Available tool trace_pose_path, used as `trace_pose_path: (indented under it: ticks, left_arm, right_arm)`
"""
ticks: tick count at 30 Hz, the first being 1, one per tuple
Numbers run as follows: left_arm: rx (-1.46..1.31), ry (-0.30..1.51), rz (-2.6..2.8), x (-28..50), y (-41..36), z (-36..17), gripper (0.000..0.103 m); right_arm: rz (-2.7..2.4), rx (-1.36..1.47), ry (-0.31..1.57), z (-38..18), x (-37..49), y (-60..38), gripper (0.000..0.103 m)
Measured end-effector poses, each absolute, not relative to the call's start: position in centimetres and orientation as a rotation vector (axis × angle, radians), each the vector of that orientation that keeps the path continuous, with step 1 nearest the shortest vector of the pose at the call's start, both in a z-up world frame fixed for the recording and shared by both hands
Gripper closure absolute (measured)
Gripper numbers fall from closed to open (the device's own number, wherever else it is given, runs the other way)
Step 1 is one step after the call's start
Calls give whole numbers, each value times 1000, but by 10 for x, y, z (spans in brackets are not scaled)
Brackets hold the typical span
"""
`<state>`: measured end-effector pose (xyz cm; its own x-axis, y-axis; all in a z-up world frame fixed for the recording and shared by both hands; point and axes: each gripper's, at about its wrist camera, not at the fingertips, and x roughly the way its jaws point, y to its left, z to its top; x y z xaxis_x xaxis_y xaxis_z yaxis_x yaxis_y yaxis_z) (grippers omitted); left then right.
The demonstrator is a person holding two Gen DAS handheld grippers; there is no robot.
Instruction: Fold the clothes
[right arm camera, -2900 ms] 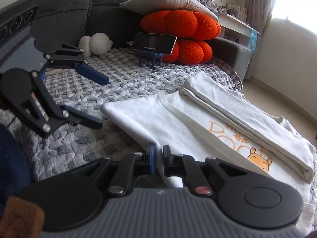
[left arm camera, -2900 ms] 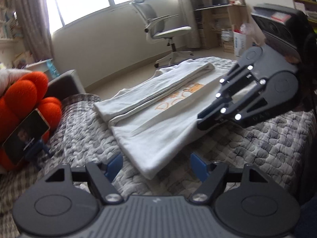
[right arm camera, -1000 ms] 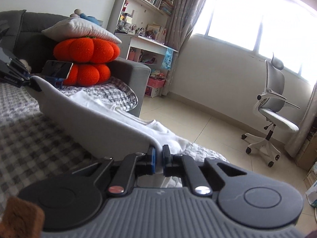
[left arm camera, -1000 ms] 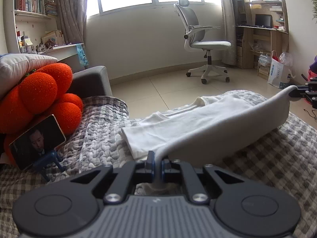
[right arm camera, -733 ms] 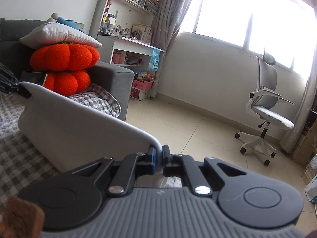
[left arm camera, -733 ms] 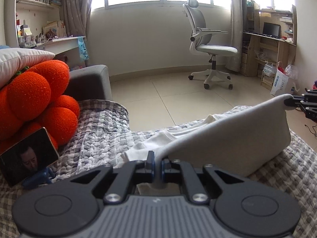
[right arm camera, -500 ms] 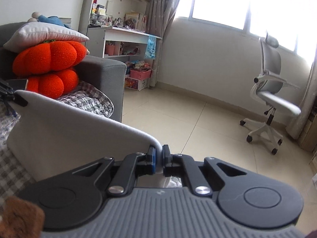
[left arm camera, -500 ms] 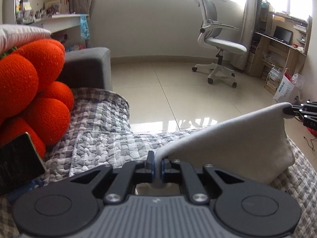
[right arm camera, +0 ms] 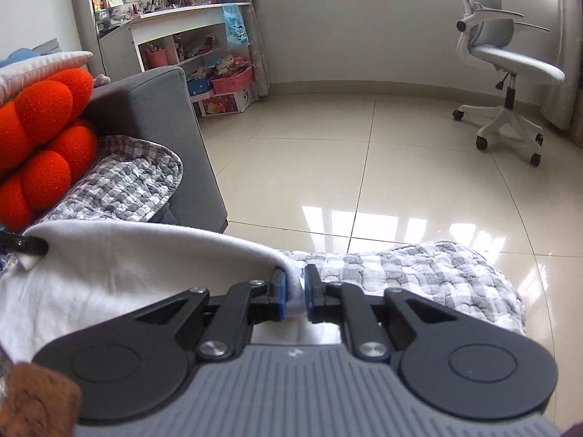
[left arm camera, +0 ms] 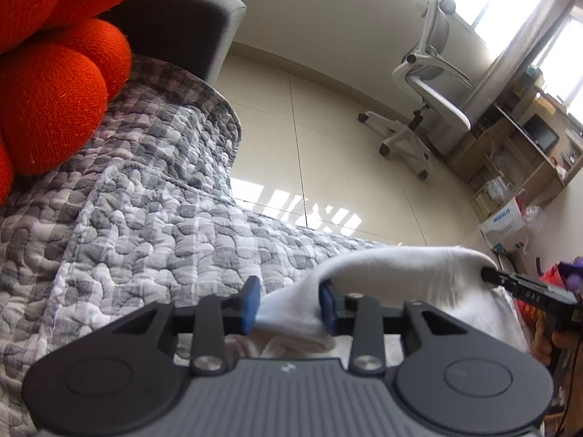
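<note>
Off to the left sits a heap of orange knitted cushions (left arm camera: 47, 73), round and nubbly, pushed against the dark grey sofa arm (left arm camera: 182, 25). They look well clear of the folding, probably parked there to leave the seat free. Spread over the seat is a quilted grey-and-white check cover (left arm camera: 145, 218), puffy and pebbled, which serves as the folding surface and hangs over the front edge towards the glossy tiled floor (right arm camera: 364, 167).

Next comes the left gripper (left arm camera: 288, 304). Its jaws have just been opening and stand apart, with a soft hump of the white garment (left arm camera: 393, 276) lying loosely between the blue pads (left arm camera: 249, 304) rather than pinched. My guess is that this corner has been brought over to where it belongs and is being let go.

The garment itself is plain white jersey, limp and slightly creased. It lies doubled over on the cover near the front edge, its top edge raised in a smooth rounded ridge between the two tools.

To the right, the right gripper (right arm camera: 295, 296) has its jaws just easing open too, though only a little. The cloth's folded edge is between them, and I cannot tell whether the pads are gripping it.

Beyond, a pale office chair (right arm camera: 506, 73) stands well apart on the tiles.
</note>
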<state>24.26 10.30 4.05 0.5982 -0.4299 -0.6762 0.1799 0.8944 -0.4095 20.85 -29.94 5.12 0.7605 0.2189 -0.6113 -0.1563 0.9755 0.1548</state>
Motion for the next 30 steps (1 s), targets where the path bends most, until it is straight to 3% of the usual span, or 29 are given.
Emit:
trace_pose_path:
  ticks: [1, 2, 6, 9, 14, 18, 21, 22, 26, 30]
  left_arm:
    - [-339, 857, -354, 242, 106, 39, 32]
    - [-364, 852, -347, 242, 109, 38, 30]
    - [-451, 833, -317, 241, 120, 32, 30]
    - [-416, 829, -280, 242, 116, 29, 36]
    - [-367, 788, -244, 242, 107, 32, 38]
    - [-348, 792, -229, 243, 106, 26, 41]
    - [-319, 797, -201, 246, 100, 24, 42]
    - [-306, 794, -191, 247, 98, 24, 42]
    - [-231, 787, -150, 250, 86, 21, 44]
    - [-188, 777, -108, 247, 84, 24, 44]
  right_arm:
    - [202, 109, 670, 51, 210, -300, 85]
    - [197, 119, 665, 50, 211, -298, 85]
    - [174, 215, 647, 50, 214, -305, 81]
    - [126, 252, 644, 50, 216, -310, 61]
    - [96, 210, 633, 53, 213, -303, 61]
    - [114, 391, 572, 59, 208, -321, 59]
    - [86, 236, 648, 49, 219, -307, 59]
    - [83, 187, 687, 42, 223, -301, 61]
    - [27, 206, 718, 33, 225, -303, 88]
    - [-8, 181, 717, 33, 221, -298, 90]
